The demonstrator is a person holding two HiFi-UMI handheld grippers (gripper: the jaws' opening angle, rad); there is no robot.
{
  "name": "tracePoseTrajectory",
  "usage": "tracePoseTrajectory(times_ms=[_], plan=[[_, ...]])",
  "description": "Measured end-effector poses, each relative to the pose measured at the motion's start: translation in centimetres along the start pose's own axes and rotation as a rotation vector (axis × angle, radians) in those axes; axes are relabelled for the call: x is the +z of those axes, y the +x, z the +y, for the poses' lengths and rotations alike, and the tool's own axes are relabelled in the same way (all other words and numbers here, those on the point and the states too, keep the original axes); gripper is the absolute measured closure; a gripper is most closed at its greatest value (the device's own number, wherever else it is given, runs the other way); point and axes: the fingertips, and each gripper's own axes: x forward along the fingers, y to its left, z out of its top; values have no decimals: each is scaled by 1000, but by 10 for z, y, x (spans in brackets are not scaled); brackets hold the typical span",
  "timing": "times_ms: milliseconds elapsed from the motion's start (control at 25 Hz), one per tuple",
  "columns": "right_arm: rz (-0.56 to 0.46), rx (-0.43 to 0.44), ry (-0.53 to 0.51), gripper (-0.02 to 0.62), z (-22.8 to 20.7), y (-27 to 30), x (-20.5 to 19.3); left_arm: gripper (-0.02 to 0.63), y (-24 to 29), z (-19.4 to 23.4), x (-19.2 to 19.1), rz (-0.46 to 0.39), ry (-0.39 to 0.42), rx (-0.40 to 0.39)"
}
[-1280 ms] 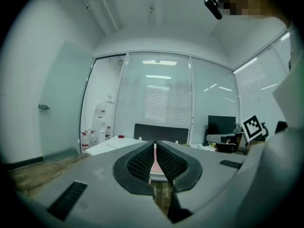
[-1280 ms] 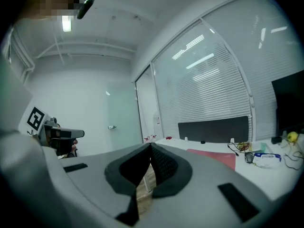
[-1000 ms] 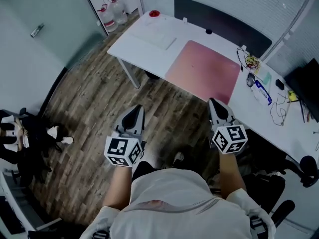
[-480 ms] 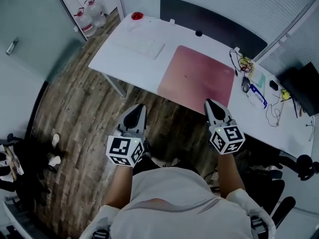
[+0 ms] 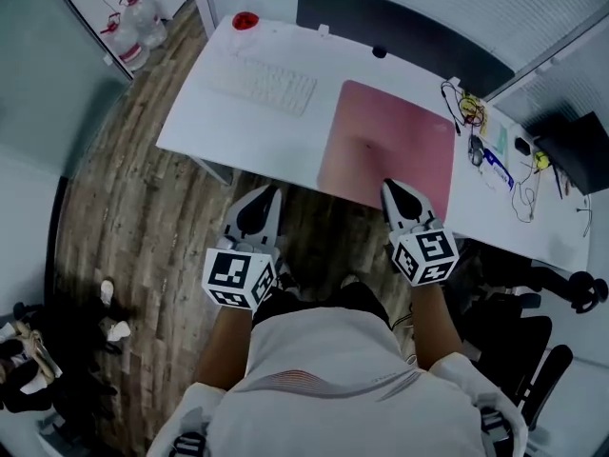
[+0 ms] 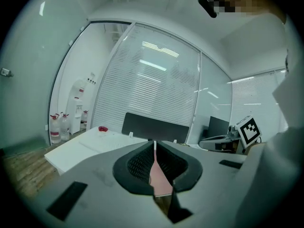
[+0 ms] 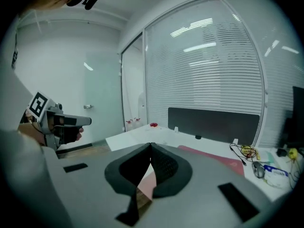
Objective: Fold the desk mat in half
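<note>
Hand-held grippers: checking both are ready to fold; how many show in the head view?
2. The left hand-held gripper is over the floor, short of the white desk; the right hand-held gripper is at the pink desk mat's near edge. None seems hidden.

The desk mat (image 5: pixel 390 141) lies bare, its near edge open toward the floor. Left of the mat, bare desk (image 5: pixel 219 127) runs to a keyboard (image 5: pixel 268 84), well apart. Right of the mat crowd cables (image 5: pixel 473 112) (just beside its far corner). Behind it stands a dark partition (image 5: pixel 409 34).
</note>
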Motion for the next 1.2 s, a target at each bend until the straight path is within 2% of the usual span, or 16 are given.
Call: tracePoseTrajectory(times_ms=[120, 200, 240, 480, 600, 760, 920, 1080, 1200], plan=[[88, 22, -62, 543, 6, 24, -18, 581, 5, 12, -3, 12, -13, 4], [167, 75, -112, 423, 15, 43, -36, 581, 9, 19, -7, 23, -27, 16], [207, 101, -146, 403, 20, 53, -46, 581, 10, 21, -10, 30, -36, 22], [424, 219, -394, 390, 47, 111, -140, 581, 9, 26, -27, 74, -59, 75], [501, 250, -516, 390, 57, 133, -179, 581, 5, 29, -37, 95, -74, 110], [559, 249, -611, 397, 60, 154, -213, 581, -1, 31, -48, 114, -94, 143], [587, 239, -677, 407, 60, 166, -230, 581, -3, 30, -53, 126, -103, 161], [589, 218, -701, 428, 58, 171, -232, 581, -7, 30, -56, 133, -108, 164], [591, 233, -677, 457, 58, 171, -230, 581, -7, 32, -57, 139, -106, 158]])
